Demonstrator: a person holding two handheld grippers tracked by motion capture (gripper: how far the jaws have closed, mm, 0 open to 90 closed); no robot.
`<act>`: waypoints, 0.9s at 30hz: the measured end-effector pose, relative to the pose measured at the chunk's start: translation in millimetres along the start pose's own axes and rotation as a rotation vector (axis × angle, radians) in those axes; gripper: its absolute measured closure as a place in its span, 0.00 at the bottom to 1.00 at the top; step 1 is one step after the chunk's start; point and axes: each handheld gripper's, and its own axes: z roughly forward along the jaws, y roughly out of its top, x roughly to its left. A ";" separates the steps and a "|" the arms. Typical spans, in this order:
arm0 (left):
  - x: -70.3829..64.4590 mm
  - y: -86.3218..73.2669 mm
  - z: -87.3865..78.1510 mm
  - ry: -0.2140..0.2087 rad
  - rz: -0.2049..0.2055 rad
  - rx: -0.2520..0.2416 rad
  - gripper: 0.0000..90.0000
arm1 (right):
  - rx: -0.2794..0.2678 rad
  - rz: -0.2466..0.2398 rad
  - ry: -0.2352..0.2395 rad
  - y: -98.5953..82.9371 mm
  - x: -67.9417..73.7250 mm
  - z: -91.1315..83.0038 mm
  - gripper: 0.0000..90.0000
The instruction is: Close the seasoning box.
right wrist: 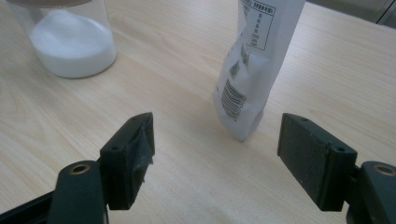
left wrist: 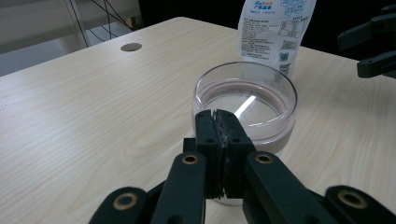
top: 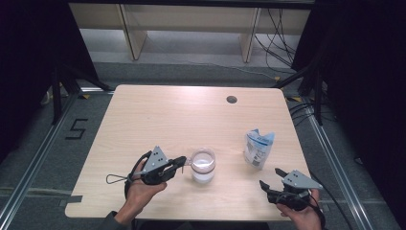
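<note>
both hands enter from the table's (top: 143, 120) near edge, the left hand (top: 141, 190) angled right with the left gripper (left wrist: 218, 122) pinched together on the near rim of the jar (left wrist: 252, 105). the right gripper (right wrist: 215, 140), jaws wide apart, points at the upright pouch (right wrist: 252, 65) just beyond it, right of the jar.

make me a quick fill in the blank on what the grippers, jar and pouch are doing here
1. The left gripper is shut on the near rim of the clear ____.
2. The jaws of the right gripper stand ____, with the pouch ahead of them.
3. The powder in the jar is ____ in colour.
4. The pouch stands ____ on the table.

Missing words: jar; open; white; upright
</note>
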 end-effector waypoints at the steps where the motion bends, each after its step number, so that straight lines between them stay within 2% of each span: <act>1: -0.3 0.9 -1.6 0.001 -0.003 0.000 0.97 | -0.005 0.002 0.001 -0.1 0.0 0.6 0.32; 7: -2.7 2.8 -5.2 -0.016 -0.014 -0.006 0.89 | 0.003 0.014 0.003 -0.2 0.8 0.1 0.32; 8: -3.0 2.8 -5.8 -0.024 -0.017 -0.004 0.87 | -0.003 0.002 0.006 -0.1 0.0 0.8 0.32; 9: -3.2 2.4 -5.7 -0.037 -0.023 -0.010 0.84 | -0.008 0.003 0.001 -0.2 0.0 0.7 0.32; 10: -3.8 2.4 -7.2 -0.034 -0.027 -0.004 0.82 | -0.023 -0.019 -0.011 -0.1 -1.6 1.0 0.32; 13: -4.1 1.3 -9.1 -0.053 -0.058 -0.002 0.71 | -0.026 -0.012 -0.007 0.0 -1.4 1.2 0.32; 16: -7.2 0.7 -9.7 -0.061 -0.049 0.015 0.63 | -0.004 0.013 0.005 0.1 0.6 1.1 0.31; 17: -8.1 0.2 -9.6 -0.057 -0.061 0.018 0.57 | -0.006 -0.008 -0.003 0.3 -0.4 1.0 0.32; 19: -9.2 0.0 -10.1 -0.058 -0.057 0.026 0.54 | -0.009 -0.009 -0.005 0.3 -0.7 1.1 0.32; 21: -11.1 -2.1 -11.2 -0.052 -0.036 0.041 0.51 | 0.000 0.033 -0.004 0.0 1.1 0.4 0.31; 23: -12.2 -2.9 -12.1 -0.057 -0.047 0.048 0.44 | -0.005 0.018 0.003 0.4 0.0 0.8 0.31; 24: -12.7 -3.4 -12.3 -0.076 -0.048 0.043 0.42 | -0.004 0.018 0.006 0.6 0.3 0.9 0.31; 26: -13.6 -3.9 -14.0 -0.074 -0.045 0.049 0.37 | 0.009 0.040 0.009 0.7 2.6 0.3 0.31; 27: -13.3 -4.3 -14.5 -0.073 -0.037 0.049 0.35 | 0.003 0.018 0.018 0.7 1.0 1.1 0.31</act>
